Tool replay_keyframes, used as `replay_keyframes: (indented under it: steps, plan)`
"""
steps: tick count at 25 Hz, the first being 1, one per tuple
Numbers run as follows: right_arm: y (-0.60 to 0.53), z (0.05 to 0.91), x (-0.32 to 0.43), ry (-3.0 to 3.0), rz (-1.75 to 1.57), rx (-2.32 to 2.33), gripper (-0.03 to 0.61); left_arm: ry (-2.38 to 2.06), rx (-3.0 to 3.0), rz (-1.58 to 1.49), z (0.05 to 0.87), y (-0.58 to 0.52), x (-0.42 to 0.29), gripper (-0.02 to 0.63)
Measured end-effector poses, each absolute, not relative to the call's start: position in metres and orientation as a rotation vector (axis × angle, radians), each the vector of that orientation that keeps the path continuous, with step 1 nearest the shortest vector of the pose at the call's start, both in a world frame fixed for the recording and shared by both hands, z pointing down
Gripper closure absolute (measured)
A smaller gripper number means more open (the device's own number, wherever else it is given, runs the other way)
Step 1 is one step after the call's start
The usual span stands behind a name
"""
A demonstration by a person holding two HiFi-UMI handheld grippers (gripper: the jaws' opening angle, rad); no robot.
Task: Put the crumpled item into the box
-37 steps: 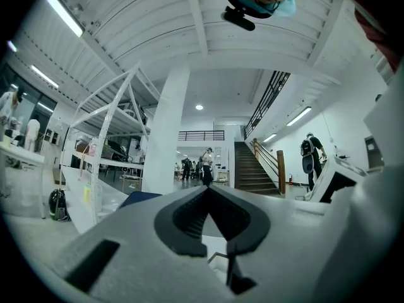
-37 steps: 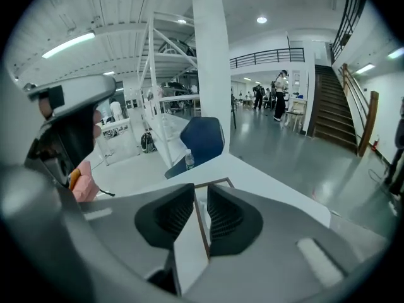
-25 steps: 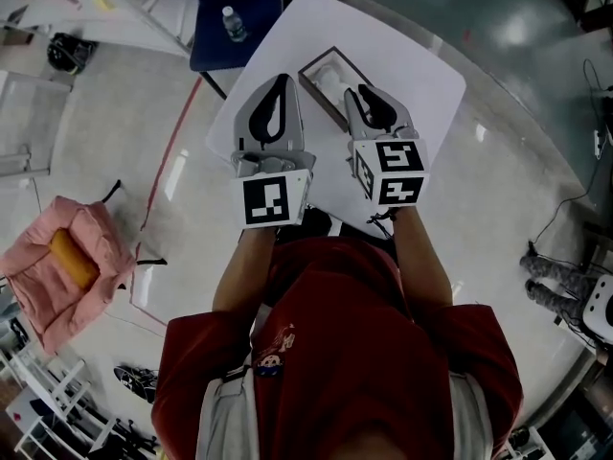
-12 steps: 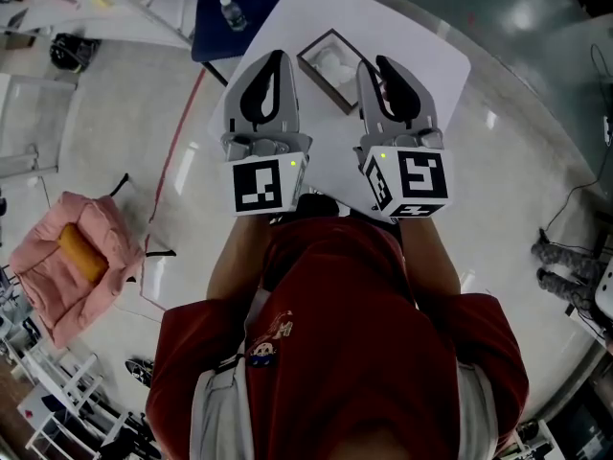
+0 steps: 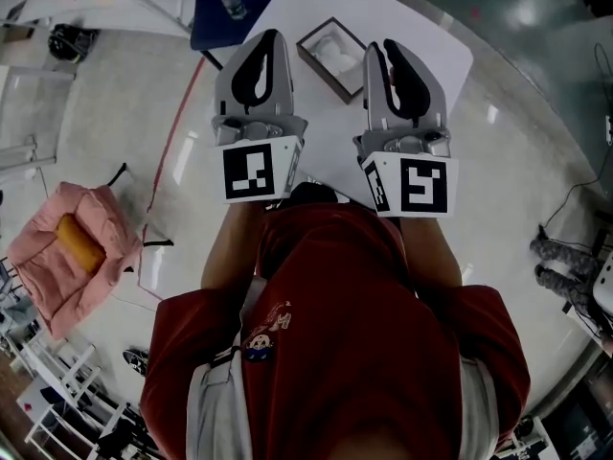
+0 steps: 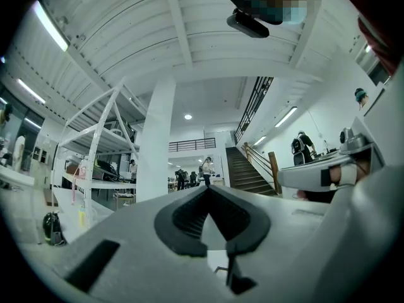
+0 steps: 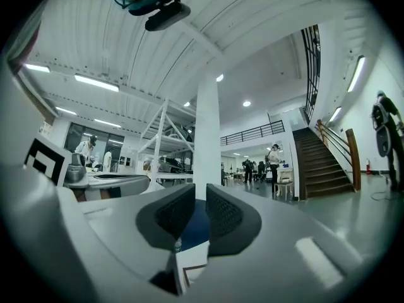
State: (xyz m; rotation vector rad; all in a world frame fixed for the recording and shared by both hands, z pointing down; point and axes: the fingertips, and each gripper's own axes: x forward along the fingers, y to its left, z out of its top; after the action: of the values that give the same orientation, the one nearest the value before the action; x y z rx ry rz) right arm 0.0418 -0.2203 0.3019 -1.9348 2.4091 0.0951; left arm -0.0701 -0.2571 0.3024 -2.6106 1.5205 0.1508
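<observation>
Crumpled item first: in the head view we see it as a white wad lying inside the box, a small open dark-rimmed tray on the far part of the white table. We find the left gripper just left of the box and the right gripper just right of it. Both are above the table with their tips pointing far and the box between them, and as far as we can tell neither touches the box. Nearer to us each gripper carries a marker cube, and below those comes the person's red shirt. Past the table's far left edge we make out a blue chair with a bottle on it, and out on the floor to the left lies a pink cushion with an orange thing on top. In the left gripper view we look along dark ribbed pads whose tips meet, so these jaws are together with nothing clamped. Beyond them we see a white column and a staircase far off. In the right gripper view the pads stand parallel with a narrow slit between them, slightly apart and holding nothing. Through that slit we glimpse the blue chair, the bottle and a corner of the box on the white table, so the crumpled item is in neither gripper
</observation>
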Motion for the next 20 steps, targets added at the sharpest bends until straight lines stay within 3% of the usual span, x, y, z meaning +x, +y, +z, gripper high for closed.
replay_keyframes:
  steps: [8, 20]
  plan:
    - [-0.218, 0.289, 0.042, 2.370, 0.139, -1.937, 0.575, 1.491, -2.616, 0.135, 0.300, -0.256, -0.071, 0.611]
    - [-0.217, 0.294, 0.037, 2.409, 0.157, -1.936, 0.577, 1.490, -2.624, 0.167, 0.298, -0.255, -0.070, 0.611]
